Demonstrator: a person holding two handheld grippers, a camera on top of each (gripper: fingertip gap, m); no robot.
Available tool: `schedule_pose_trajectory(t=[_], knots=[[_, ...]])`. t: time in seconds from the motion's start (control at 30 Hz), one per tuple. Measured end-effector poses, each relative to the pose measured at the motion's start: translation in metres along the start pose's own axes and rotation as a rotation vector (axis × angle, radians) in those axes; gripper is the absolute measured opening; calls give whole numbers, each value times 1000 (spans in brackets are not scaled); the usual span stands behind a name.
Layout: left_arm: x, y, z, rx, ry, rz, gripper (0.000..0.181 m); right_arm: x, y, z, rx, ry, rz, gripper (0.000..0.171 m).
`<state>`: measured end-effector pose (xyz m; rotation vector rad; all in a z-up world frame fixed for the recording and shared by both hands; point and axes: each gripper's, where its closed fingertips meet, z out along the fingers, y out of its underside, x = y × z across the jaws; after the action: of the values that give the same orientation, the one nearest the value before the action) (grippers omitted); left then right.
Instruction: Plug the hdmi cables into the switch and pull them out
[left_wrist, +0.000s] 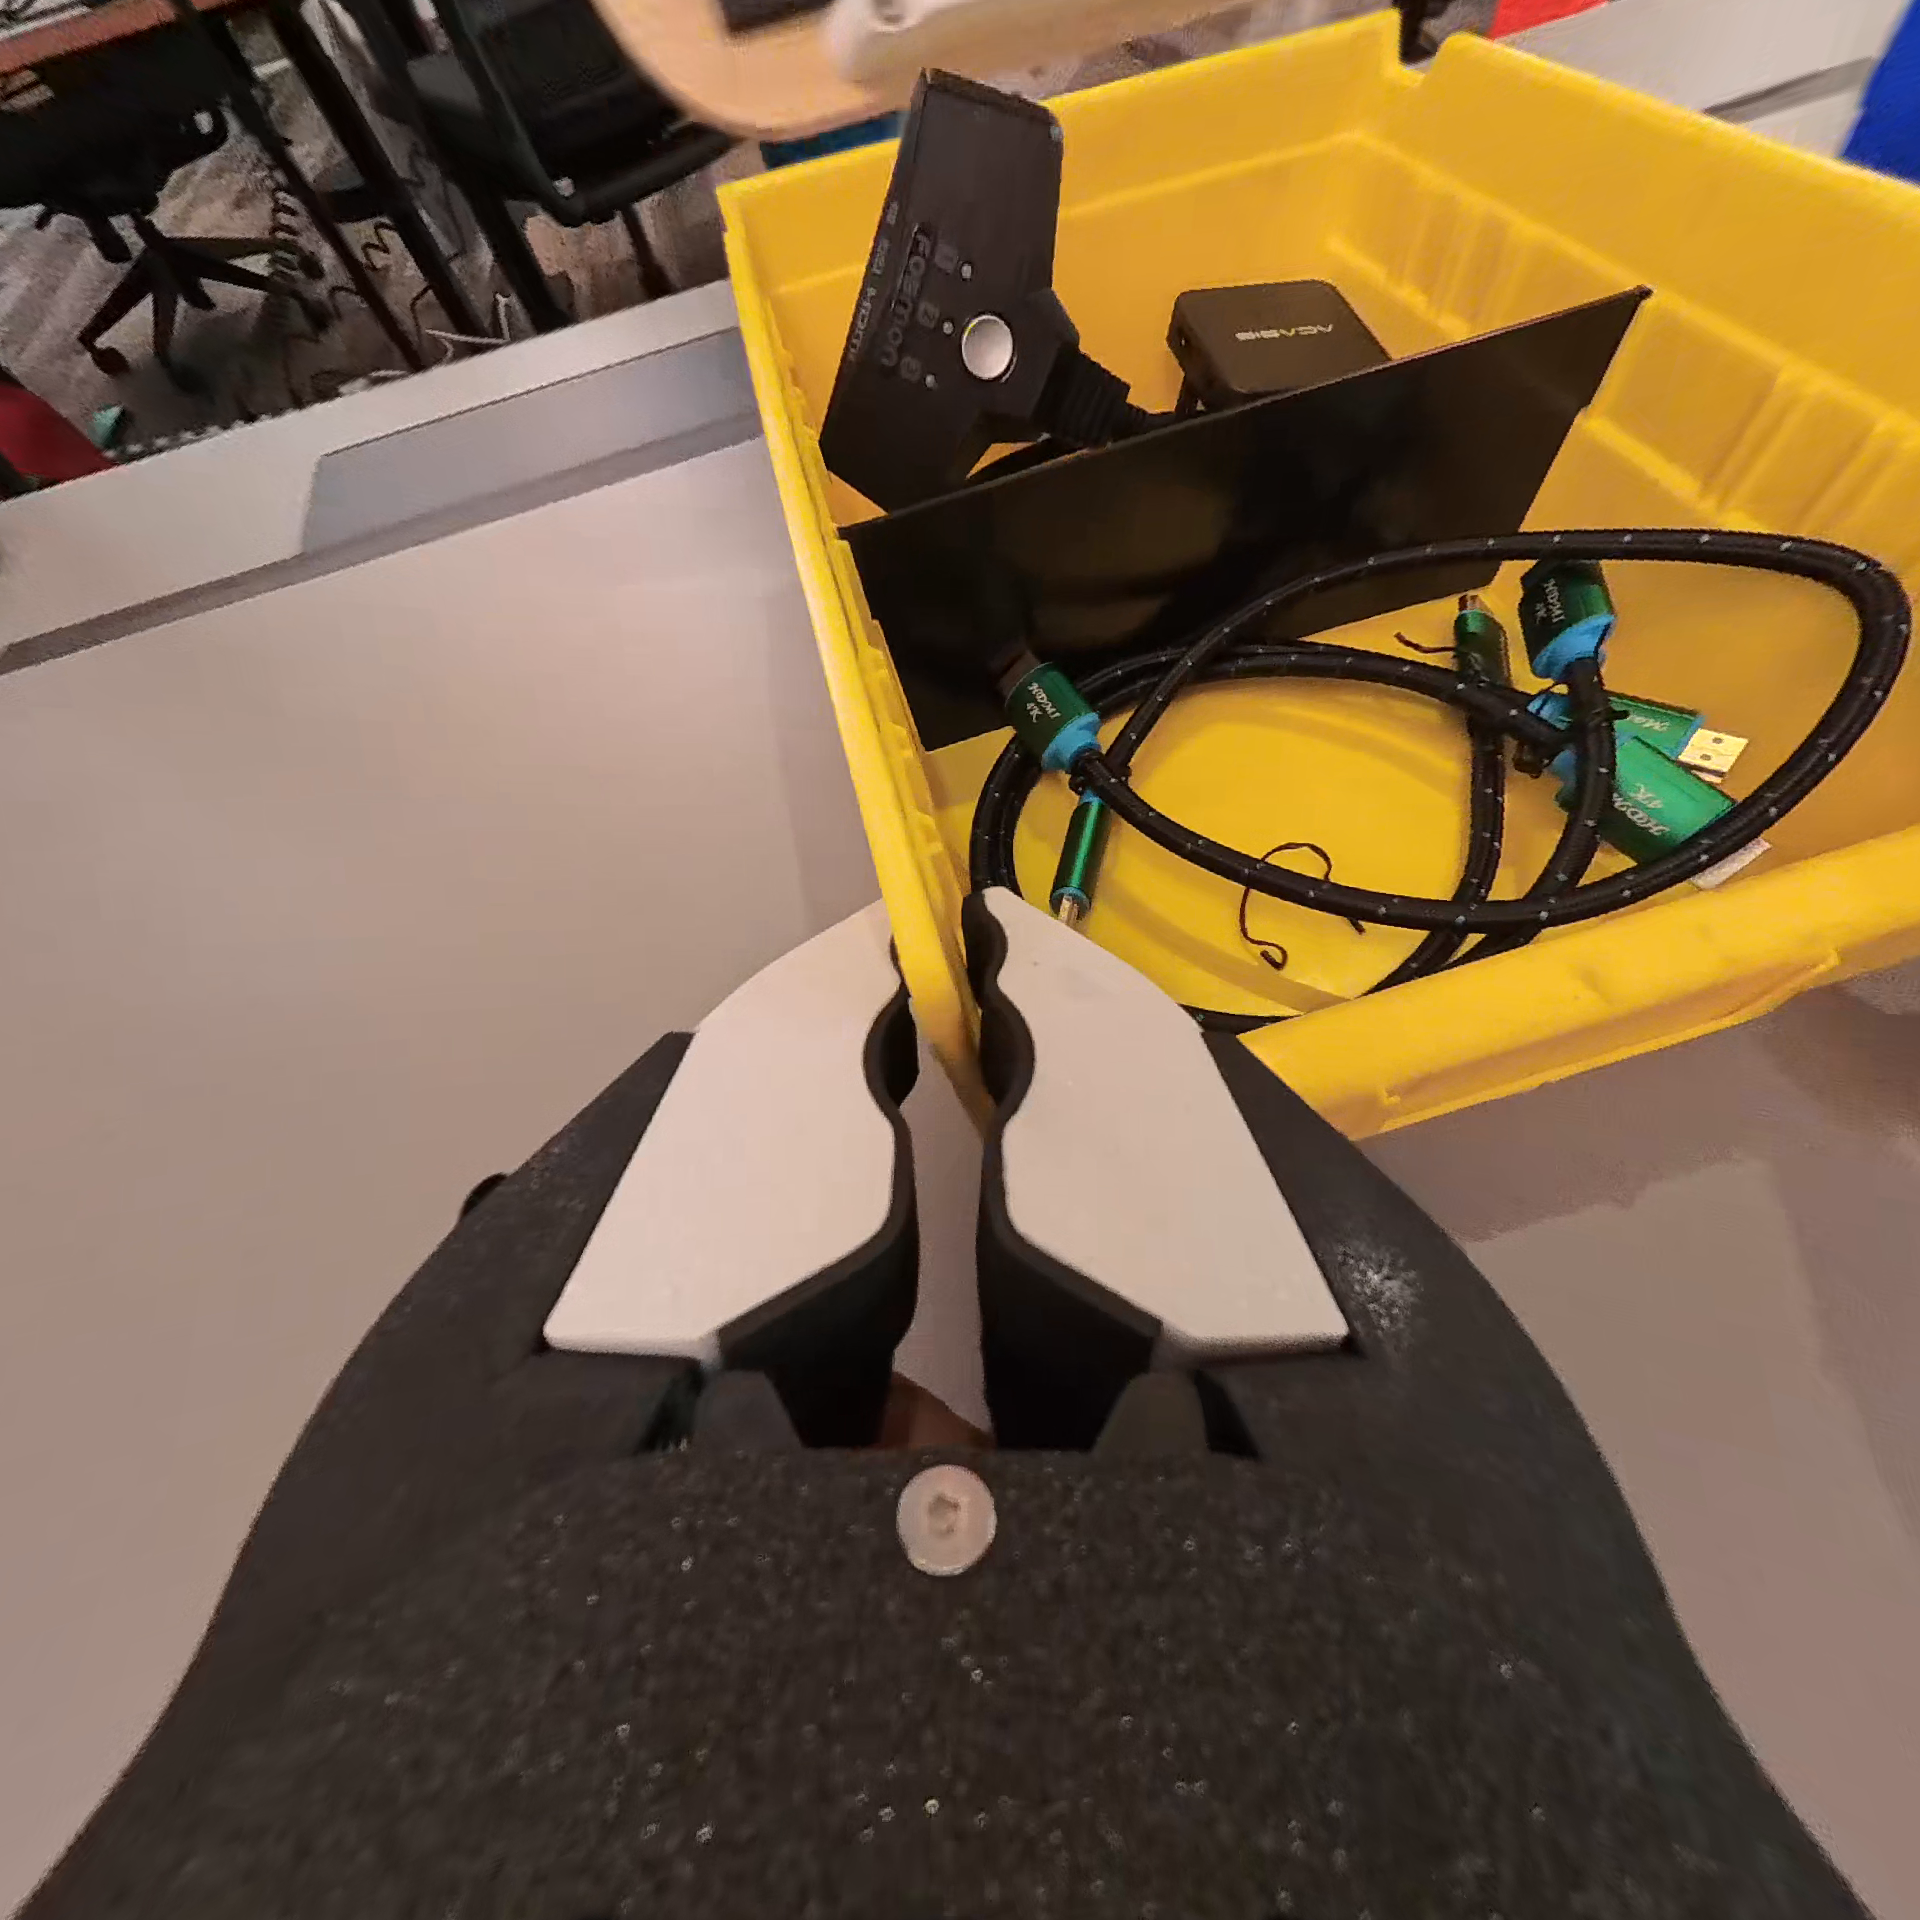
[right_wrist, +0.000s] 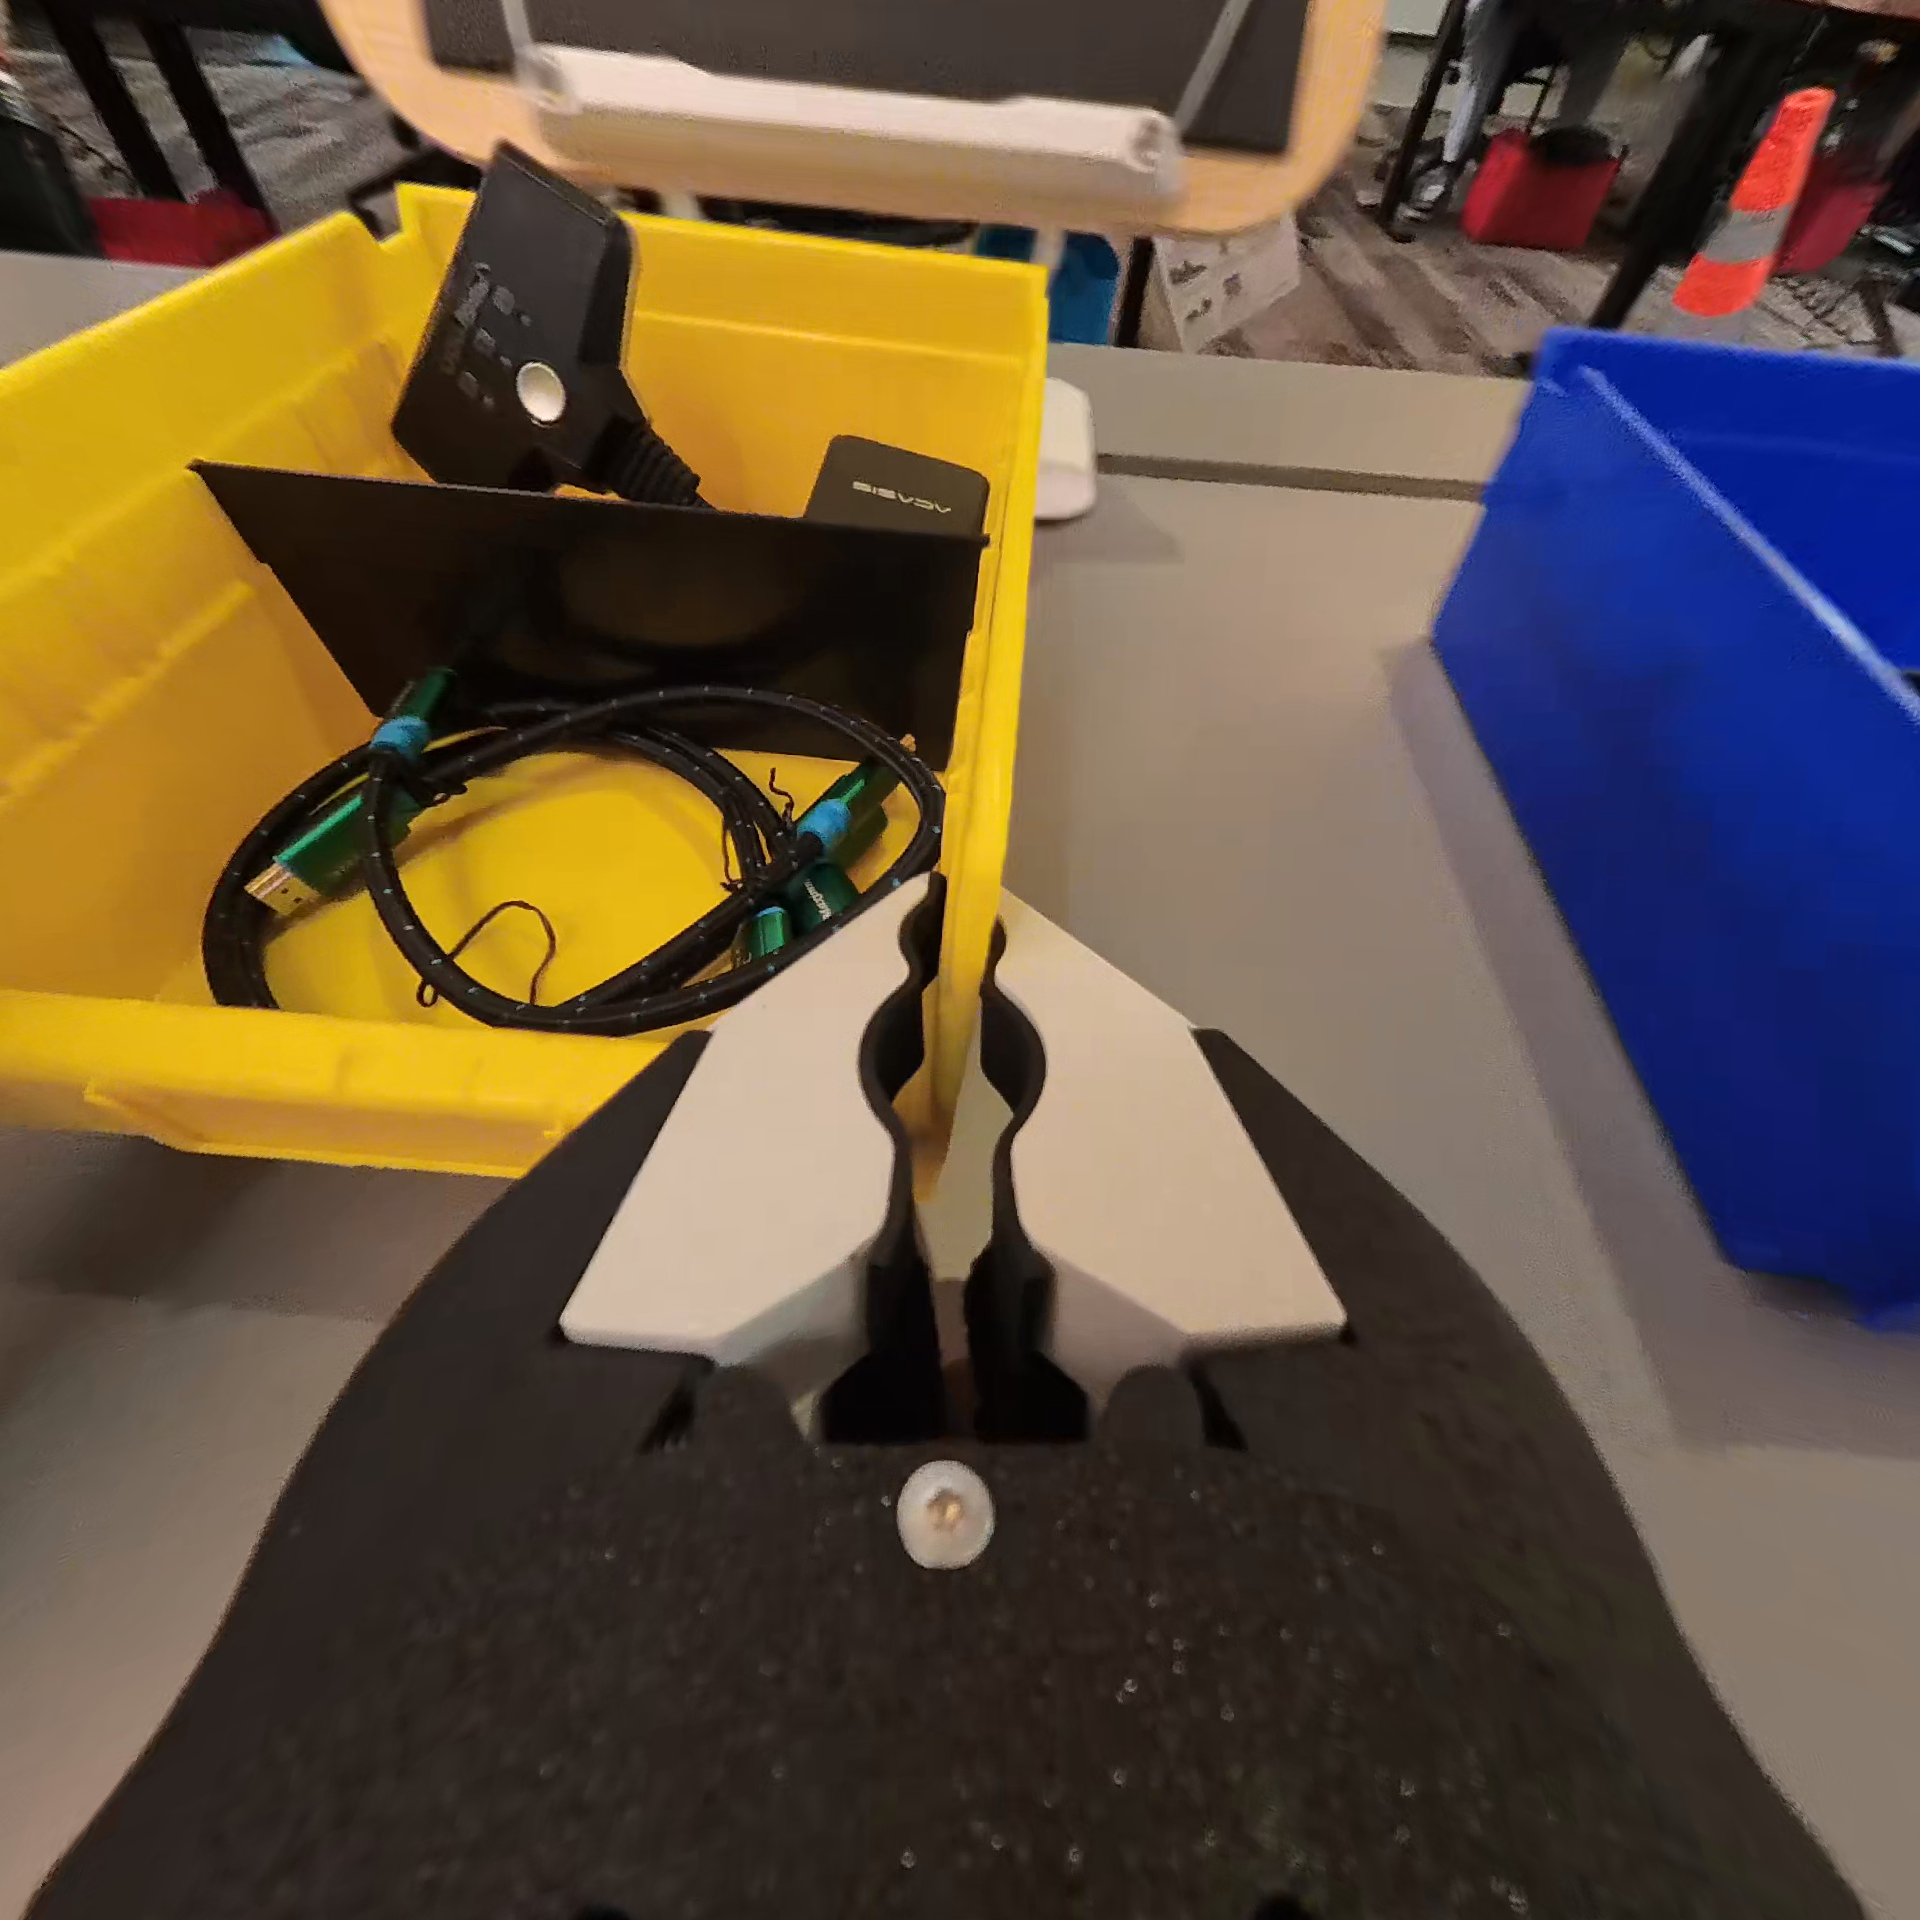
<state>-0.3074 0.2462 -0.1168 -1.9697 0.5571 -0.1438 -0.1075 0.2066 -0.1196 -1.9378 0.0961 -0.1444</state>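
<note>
- The black HDMI switch (left_wrist: 951, 301) leans upright in the far compartment of the yellow bin (left_wrist: 1558, 997), its top poking above the bin's rim, its short ribbed lead running down behind the divider.
- A second, smaller black box (left_wrist: 1283, 338) lies in that same far compartment, just beside the switch.
- A black divider (left_wrist: 1195, 561) crosses the yellow bin between the two compartments.
- The braided black HDMI cables (left_wrist: 1351, 748) lie coiled in the near compartment, their green plugs with blue collars loose on the bin floor, none of them in the switch.
- The left gripper (left_wrist: 940, 940) straddles the bin's left side wall near its front corner, fingers clamped on that wall.
- The right gripper (right_wrist: 961, 920) does likewise on the bin's right side wall, fingers closed on the yellow plastic.
- The bin sits on a grey surface (left_wrist: 364, 831).
- A blue bin (right_wrist: 1714, 779) stands on the surface, apart from the yellow bin on its right side.
</note>
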Motion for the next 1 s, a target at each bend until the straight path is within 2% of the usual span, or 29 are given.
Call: schedule_pose_trajectory(t=[0.27,0.37,0.47,0.57,0.7,0.77,0.8,0.87,1.0], knots=[[-144,36,-29,-13,-65,-87,5,-152,-21,18,35,-132,-70,3],[-182,53,-35,-21,-125,-113,5,-196,-15,21,46,-170,-165,5],[-202,64,-39,-17,-150,-243,3,-225,-7,16,69,-258,-262,9],[-203,65,-41,-1,-134,-279,3,-231,-4,9,62,-321,-270,13],[-201,71,-46,-18,-163,-287,8,-230,0,-26,13,-573,-336,25],[-205,72,-53,-21,-206,-286,14,-219,15,-51,-77,-738,-360,34],[-207,69,-57,-8,-221,-298,17,-210,20,-63,-104,-810,-349,43],[-208,59,-67,57,-234,-349,18,-178,29,-76,-133,-871,-328,45],[-203,37,-92,196,-262,-439,18,-88,29,-75,-68,-802,-223,45]])
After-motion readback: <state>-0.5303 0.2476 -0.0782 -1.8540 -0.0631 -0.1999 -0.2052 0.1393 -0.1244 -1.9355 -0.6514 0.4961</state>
